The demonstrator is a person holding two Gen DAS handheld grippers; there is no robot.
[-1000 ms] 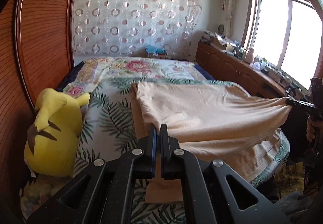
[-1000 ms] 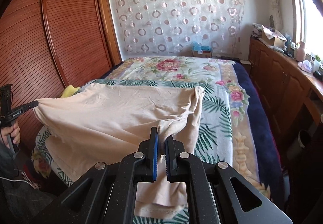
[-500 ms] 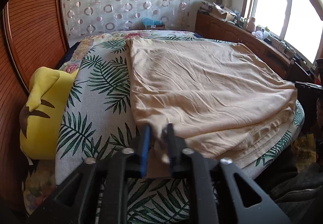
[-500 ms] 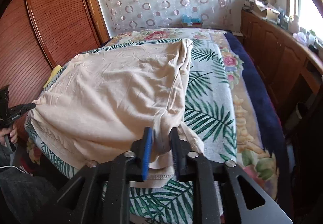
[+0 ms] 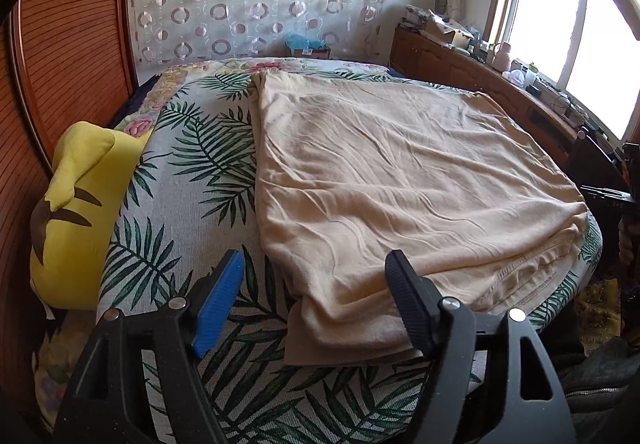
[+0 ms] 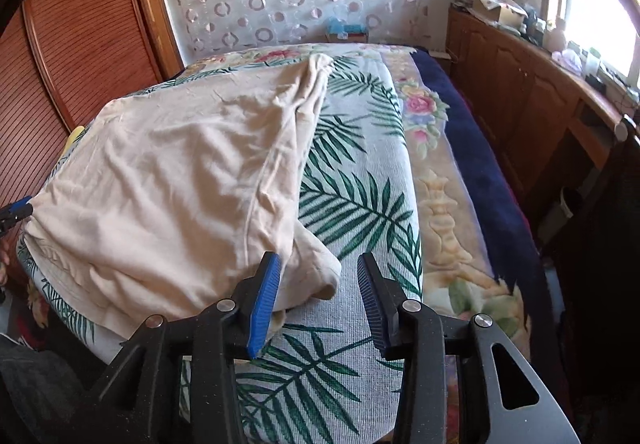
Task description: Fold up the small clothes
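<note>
A beige garment [image 5: 392, 184] lies folded over on the leaf-print bedspread [image 5: 200, 172]; it also shows in the right wrist view [image 6: 192, 172]. My left gripper [image 5: 316, 300] is open and empty, its jaws standing either side of the garment's near left corner. My right gripper [image 6: 318, 292] is open and empty, its jaws either side of the garment's near right corner, which lies bunched on the bed. The left gripper's tip [image 6: 16, 210] shows at the garment's far corner in the right wrist view.
A yellow plush toy [image 5: 76, 212] lies at the bed's left edge by the wooden wardrobe [image 5: 60, 44]. A wooden sideboard [image 6: 540, 96] with clutter runs along the window side. A dark blue blanket [image 6: 472, 148] edges the bed on the right.
Both grippers lowered the stretched garment onto the bed, then opened and let go of its corners. The garment now lies flat and doubled over.
</note>
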